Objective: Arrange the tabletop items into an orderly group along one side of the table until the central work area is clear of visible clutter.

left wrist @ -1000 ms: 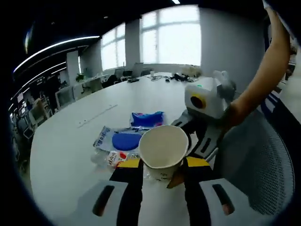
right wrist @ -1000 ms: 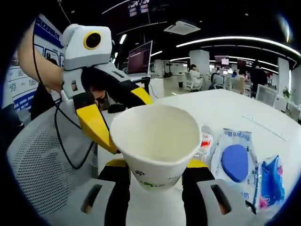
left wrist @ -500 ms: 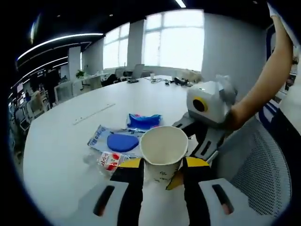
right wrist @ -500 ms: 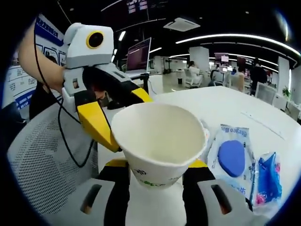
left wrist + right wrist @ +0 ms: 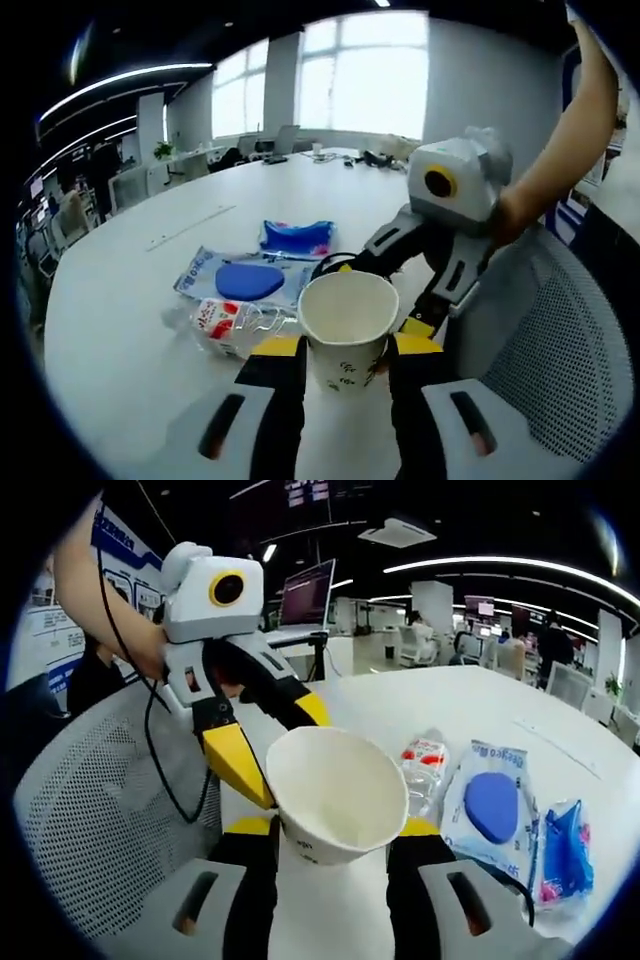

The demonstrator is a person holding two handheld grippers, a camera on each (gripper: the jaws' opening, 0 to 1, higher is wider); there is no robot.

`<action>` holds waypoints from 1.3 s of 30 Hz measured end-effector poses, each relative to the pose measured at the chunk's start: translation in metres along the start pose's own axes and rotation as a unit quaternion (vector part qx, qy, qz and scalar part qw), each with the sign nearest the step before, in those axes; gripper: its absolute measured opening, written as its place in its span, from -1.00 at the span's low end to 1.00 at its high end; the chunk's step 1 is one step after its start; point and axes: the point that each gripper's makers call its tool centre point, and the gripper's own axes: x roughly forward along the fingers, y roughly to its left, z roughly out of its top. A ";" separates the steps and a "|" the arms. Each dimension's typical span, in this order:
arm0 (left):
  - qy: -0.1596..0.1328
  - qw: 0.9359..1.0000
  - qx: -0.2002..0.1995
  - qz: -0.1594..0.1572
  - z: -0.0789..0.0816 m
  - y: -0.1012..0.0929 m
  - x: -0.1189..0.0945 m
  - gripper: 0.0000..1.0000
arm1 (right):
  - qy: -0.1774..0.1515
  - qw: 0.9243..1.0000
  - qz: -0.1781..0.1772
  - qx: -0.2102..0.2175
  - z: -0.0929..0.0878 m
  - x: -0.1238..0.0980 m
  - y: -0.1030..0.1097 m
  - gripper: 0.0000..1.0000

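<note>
Paper cup (image 5: 347, 325) hides part of the plastic bottle (image 5: 228, 324) and both grippers' jaw tips, so grip on it can't be told; cup print and packet (image 5: 492, 810) lettering too small to read.

An empty white paper cup (image 5: 347, 328) (image 5: 336, 794) stands open-mouthed. Beyond it on the white surface (image 5: 130, 300) lie a clear bottle (image 5: 232, 322) on its side, a blue-and-white packet (image 5: 240, 281) and a blue pouch (image 5: 296, 239).
</note>
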 end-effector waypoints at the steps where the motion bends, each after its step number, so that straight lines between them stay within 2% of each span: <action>1: 0.002 1.000 0.001 0.000 -0.001 0.000 0.000 -0.39 | 0.002 1.000 0.000 0.000 -0.001 0.000 0.000 -0.22; 9: 0.014 1.000 -0.010 -0.005 -0.014 0.000 0.002 -0.38 | 0.013 1.000 0.002 -0.014 -0.004 -0.003 0.002 -0.22; 22: 0.029 0.999 -0.018 0.001 -0.029 0.002 0.003 -0.36 | 0.033 0.999 0.005 0.000 -0.012 -0.001 0.003 -0.22; 30: 0.031 0.999 -0.023 0.003 -0.033 0.003 0.002 -0.36 | 0.038 0.999 0.005 0.002 -0.013 -0.002 0.003 -0.21; 39: 0.037 0.999 -0.012 0.001 -0.034 0.001 0.002 -0.35 | 0.045 0.999 0.011 0.004 -0.019 -0.002 0.009 -0.21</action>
